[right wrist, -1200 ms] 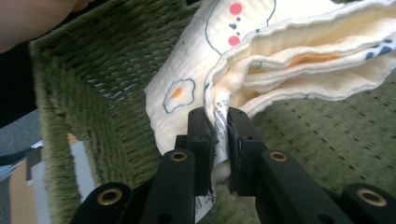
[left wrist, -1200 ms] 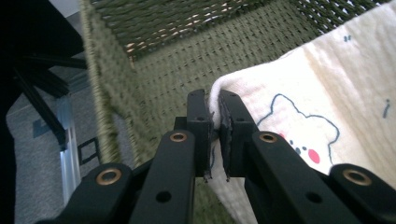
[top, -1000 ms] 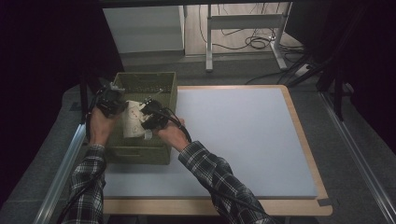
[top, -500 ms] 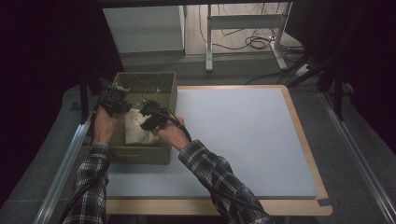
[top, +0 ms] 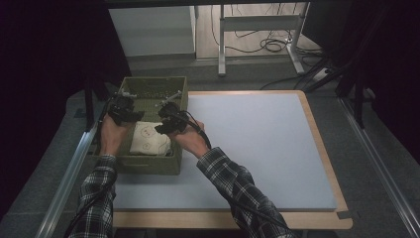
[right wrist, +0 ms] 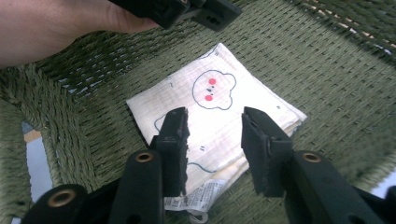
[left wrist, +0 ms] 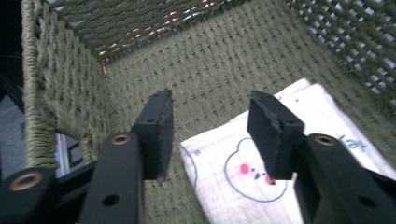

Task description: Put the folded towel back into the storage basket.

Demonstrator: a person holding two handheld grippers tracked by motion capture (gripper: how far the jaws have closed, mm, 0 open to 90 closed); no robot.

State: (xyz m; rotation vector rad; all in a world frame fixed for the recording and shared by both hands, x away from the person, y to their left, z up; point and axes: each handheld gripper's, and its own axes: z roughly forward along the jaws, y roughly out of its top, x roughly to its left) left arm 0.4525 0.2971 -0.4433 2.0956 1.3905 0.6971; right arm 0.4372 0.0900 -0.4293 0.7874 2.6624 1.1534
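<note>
High view: you're holding both grippers over the basket (top: pixel 148 163) at the left of the frame, at the left edge of the mat (top: pixel 257 148). The cloth (top: pixel 147 140) is lying folded flat on the basket floor, in the near half. The left gripper (top: pixel 124 105) is sitting over the basket's left wall, the right gripper (top: pixel 168 118) just above the cloth's right edge. Looks like a two-handed drop-off: one gripper per side is keeping the fold square on the way down.

Left gripper view: the jaws are standing about half open and have just been opening, with nothing between them. The pads (left wrist: pixel 159 135) are hanging clear above the weave. The cloth (left wrist: pixel 233 186) is lying in the lower right of the frame, its bear print under the right jaw. The basket wall (left wrist: pixel 42 93) is rising at the left, so you're working close to that side.

Right gripper view: the jaws are partly open here too and have just been opening, gripping nothing. The pads (right wrist: pixel 175 144) are hovering above the near edge of the cloth (right wrist: pixel 215 116), which is resting mid-frame with its care label at the bottom between the jaws. Your left hand (right wrist: pixel 60 28) and its gripper are showing in the upper left, off the cloth.

My read: the cloth is released and lying free in the basket, both tools clear of it.
</note>
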